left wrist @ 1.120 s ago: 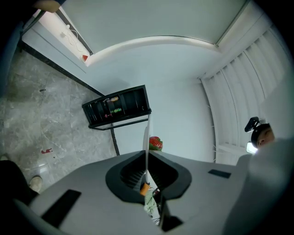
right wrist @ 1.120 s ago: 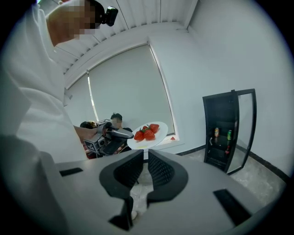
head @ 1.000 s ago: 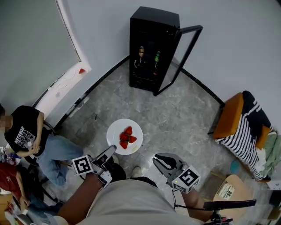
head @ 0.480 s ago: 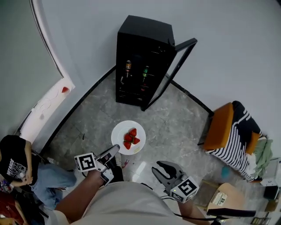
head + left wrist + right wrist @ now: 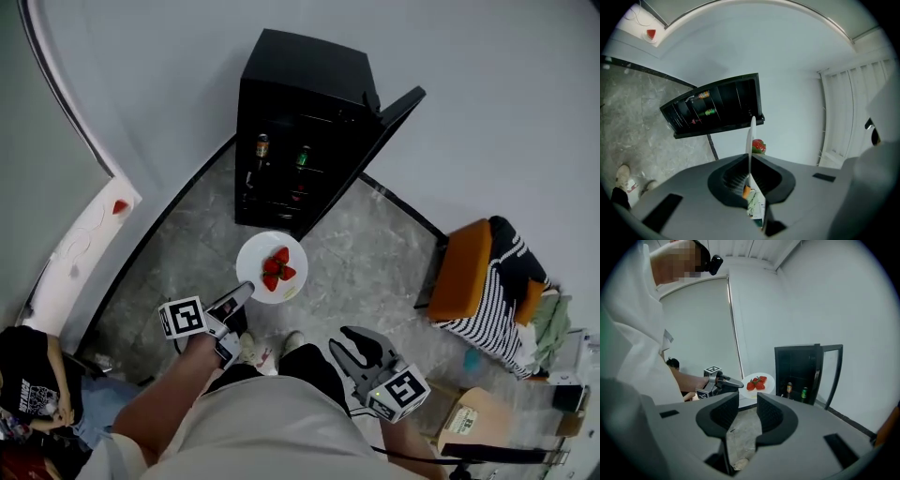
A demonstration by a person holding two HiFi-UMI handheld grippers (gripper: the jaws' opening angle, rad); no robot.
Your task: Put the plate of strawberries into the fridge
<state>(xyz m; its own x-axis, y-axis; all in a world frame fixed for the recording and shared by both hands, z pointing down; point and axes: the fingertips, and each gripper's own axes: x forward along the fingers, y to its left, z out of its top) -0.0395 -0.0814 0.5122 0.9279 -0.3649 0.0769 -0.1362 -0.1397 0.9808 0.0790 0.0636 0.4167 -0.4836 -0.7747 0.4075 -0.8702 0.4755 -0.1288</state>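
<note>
While the round white plate (image 5: 255, 258) of red strawberries (image 5: 277, 267) sits level above the grey marbled floor (image 5: 375, 262), short of the small black fridge (image 5: 300, 84), the left gripper (image 5: 244, 291) has it by the near rim, jaws almost together on the thin edge. Fridge door (image 5: 375, 141) is swung open, with two bottles (image 5: 262, 146) on a shelf inside. The right gripper (image 5: 349, 342) has its jaws spread wide with nothing between them, well apart from the plate.
</note>
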